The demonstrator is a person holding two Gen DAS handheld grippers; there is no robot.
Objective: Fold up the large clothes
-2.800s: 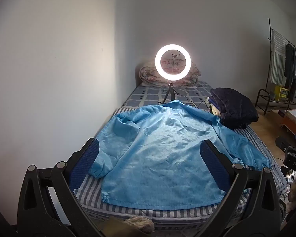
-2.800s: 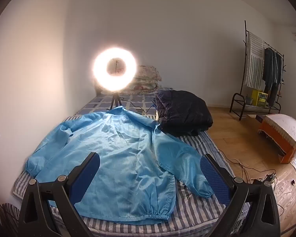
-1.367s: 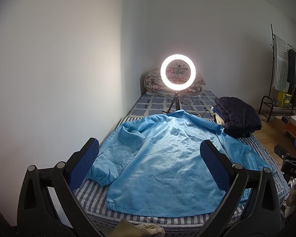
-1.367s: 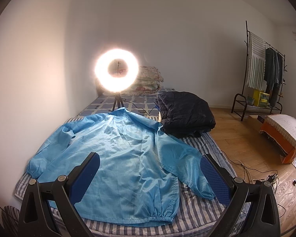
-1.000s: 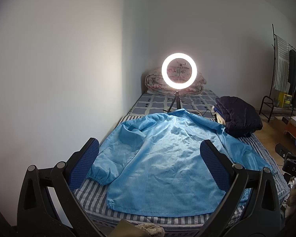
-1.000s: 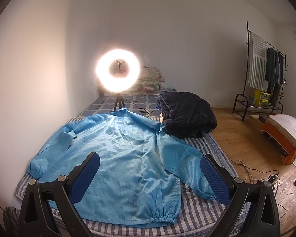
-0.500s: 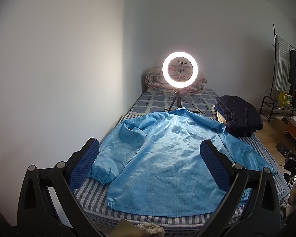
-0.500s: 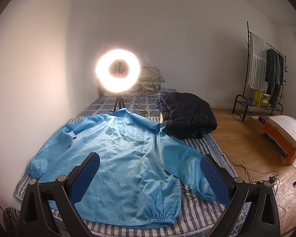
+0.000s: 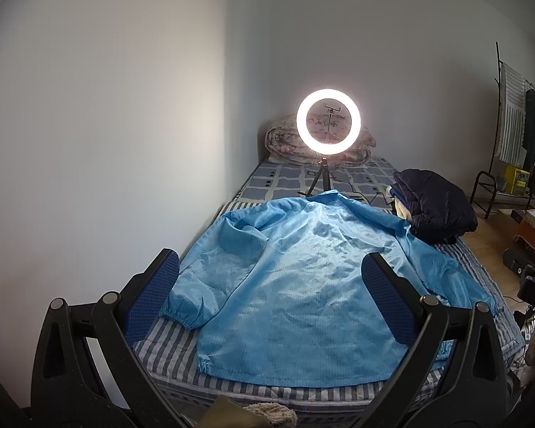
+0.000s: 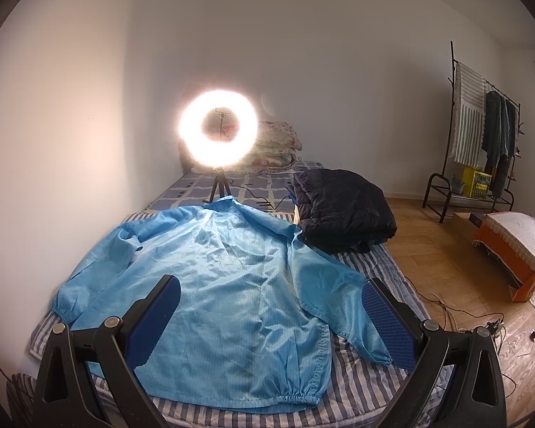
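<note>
We hold both grippers, left and right, jaws apart above the blue jacket mid-frame on the bed.

A light blue jacket lies spread flat, back up, sleeves out, on the striped bed.

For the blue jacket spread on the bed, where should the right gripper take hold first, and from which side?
Probably the elastic cuff of the right sleeve, approached from the bed's right edge. The blue jacket lies flat, and that sleeve angles outward to end near the open right gripper, its gathered end giving a bunched edge to pinch.
</note>
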